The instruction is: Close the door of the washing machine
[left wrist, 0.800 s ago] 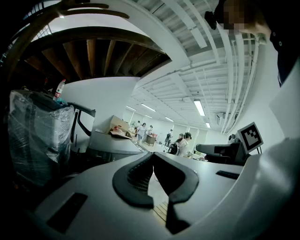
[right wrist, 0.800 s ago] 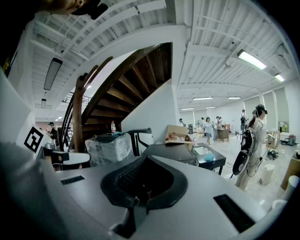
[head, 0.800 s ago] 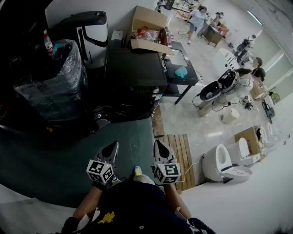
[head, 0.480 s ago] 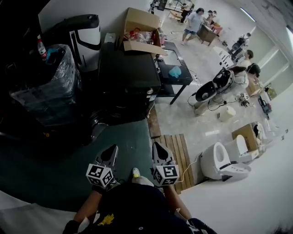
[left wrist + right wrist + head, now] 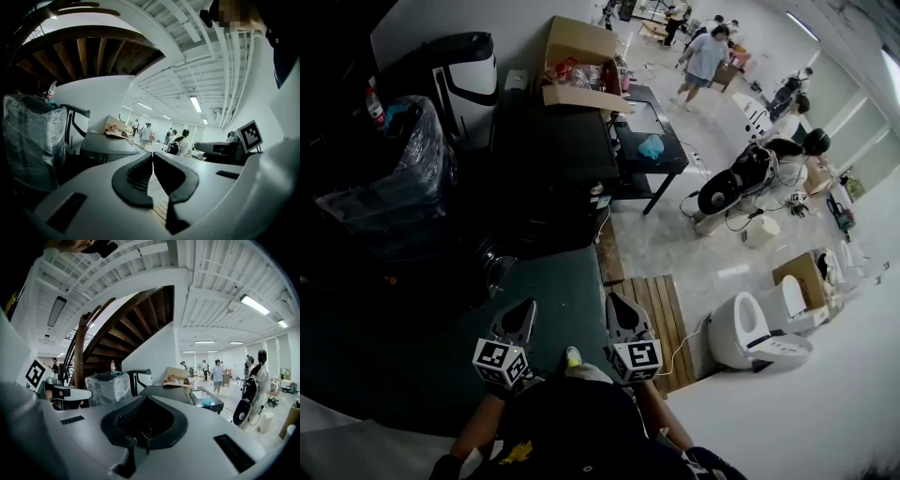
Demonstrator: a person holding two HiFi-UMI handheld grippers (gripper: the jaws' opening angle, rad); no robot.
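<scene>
Washing machine (image 5: 553, 150) further left; left gripper (image 5: 529, 306), right gripper (image 5: 612, 300) fingers (image 5: 132, 183) together

Ceiling tube lights (image 5: 255, 304) are flooding the pale floor (image 5: 712, 253) at the right, while the left side around the washing machine (image 5: 553, 155) is sinking into deep shadow. Fisheye distortion is bending every edge, and the left gripper (image 5: 153, 156) is blurring close to its lens.

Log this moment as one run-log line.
left claw: shut, empty | right claw: shut, empty | washing machine: ahead, neither claw touching, front too dark to read
</scene>
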